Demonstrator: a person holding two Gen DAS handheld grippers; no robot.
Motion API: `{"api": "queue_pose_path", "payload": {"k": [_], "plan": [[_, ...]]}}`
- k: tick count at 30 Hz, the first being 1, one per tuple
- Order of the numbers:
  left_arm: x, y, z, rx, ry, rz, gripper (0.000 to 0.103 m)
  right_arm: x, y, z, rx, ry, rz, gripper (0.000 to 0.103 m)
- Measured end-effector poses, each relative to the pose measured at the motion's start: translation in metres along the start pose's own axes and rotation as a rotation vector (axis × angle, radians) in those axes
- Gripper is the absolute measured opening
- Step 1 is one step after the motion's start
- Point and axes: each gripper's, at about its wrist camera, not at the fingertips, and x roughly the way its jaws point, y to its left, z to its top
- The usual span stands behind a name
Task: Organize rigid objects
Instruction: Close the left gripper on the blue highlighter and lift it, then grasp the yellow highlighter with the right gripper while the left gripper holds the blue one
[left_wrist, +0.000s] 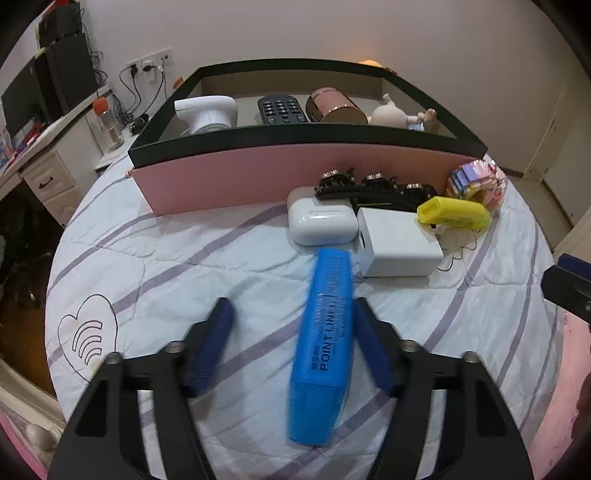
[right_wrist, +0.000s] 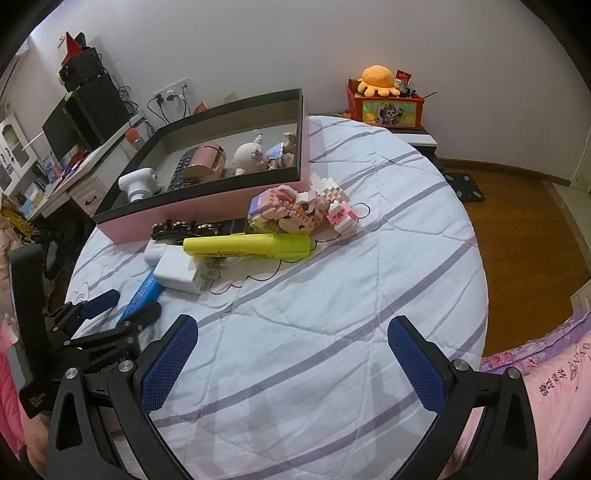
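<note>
A blue highlighter (left_wrist: 325, 343) lies on the striped bedspread between the open fingers of my left gripper (left_wrist: 295, 332), close against the right finger (left_wrist: 373, 347); it also shows in the right wrist view (right_wrist: 142, 293). Beyond it lie a white earbud case (left_wrist: 321, 219), a white charger (left_wrist: 397, 242), a yellow highlighter (left_wrist: 454, 214), a black hair clip (left_wrist: 373, 188) and a toy-brick model (left_wrist: 476, 181). The pink box (left_wrist: 280, 173) holds a white device, a remote, a pink tin and a doll. My right gripper (right_wrist: 291, 365) is open and empty over bare bedspread.
A desk (left_wrist: 48, 147) with speakers and cables stands left of the bed. A red toy box (right_wrist: 391, 107) with an orange plush sits on a bedside stand at the far right. Wooden floor (right_wrist: 524, 240) lies beyond the bed's right edge.
</note>
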Motion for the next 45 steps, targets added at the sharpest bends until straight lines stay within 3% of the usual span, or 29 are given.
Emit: {"api": "queue_pose_path", "payload": {"k": [4,5,7,22,26,31,38,41,45], "plan": [[-0.003,0.012,0.001,-0.029,-0.005,-0.015,0.028,0.006,0.004,0.003,-0.005,0.006,0.004,0.103],[-0.004,0.016,0.001,-0.042,-0.005,-0.024,0.026,0.008,0.005,0.004,-0.006,0.008,0.007,0.103],[-0.006,0.027,0.0,-0.088,-0.004,-0.063,0.026,0.011,0.007,0.006,0.0,0.008,0.01,0.103],[-0.018,0.03,-0.008,-0.098,-0.024,-0.053,0.026,0.032,0.024,0.032,0.122,-0.017,0.032,0.103],[-0.016,0.032,-0.007,-0.096,-0.02,-0.064,0.026,0.047,0.035,0.039,0.141,-0.015,-0.009,0.103],[-0.015,0.031,-0.007,-0.096,-0.02,-0.073,0.026,0.069,0.036,0.031,0.153,0.022,-0.063,0.103],[-0.012,0.028,-0.005,-0.092,-0.019,-0.084,0.026,0.068,0.022,0.026,0.163,-0.01,-0.043,0.099],[-0.012,0.027,-0.004,-0.091,-0.019,-0.085,0.026,0.067,0.022,0.024,0.144,-0.014,-0.052,0.096],[-0.012,0.027,-0.004,-0.091,-0.017,-0.085,0.026,0.063,0.021,0.019,0.084,-0.013,-0.077,0.078]]}}
